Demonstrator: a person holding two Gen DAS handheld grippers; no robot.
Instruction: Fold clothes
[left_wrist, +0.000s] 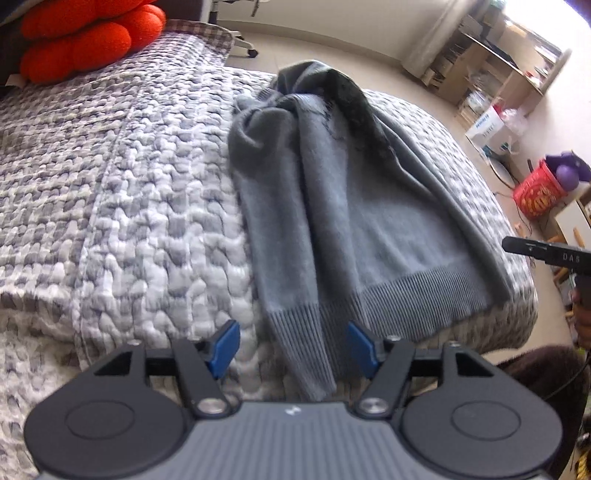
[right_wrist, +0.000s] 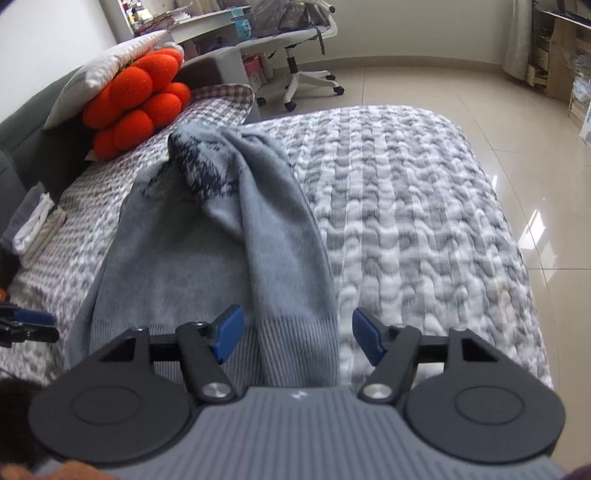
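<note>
So the grey sweater is lying on the quilted bedspread, ribbed hem toward the near edge of the bed, and its far end is bunched up in a heap with some dark pattern showing. It's kinda half-folded lengthwise, with a sleeve or side panel lying along the top of it.

The left gripper sits right at the near-left corner of the sweater, jaws spread wide, and a ribbed cuff or hem strip runs into the gap between the blue pads. Nothing's pinched though, the cloth just lies between them.

The right gripper is at the near-right corner of the sweater, also wide open, with the hem edge sitting between its fingers, closer to the left one. Not gripping anything either.

Beyond the sweater's bunched end, an orange cushion sits by the headboard.
</note>
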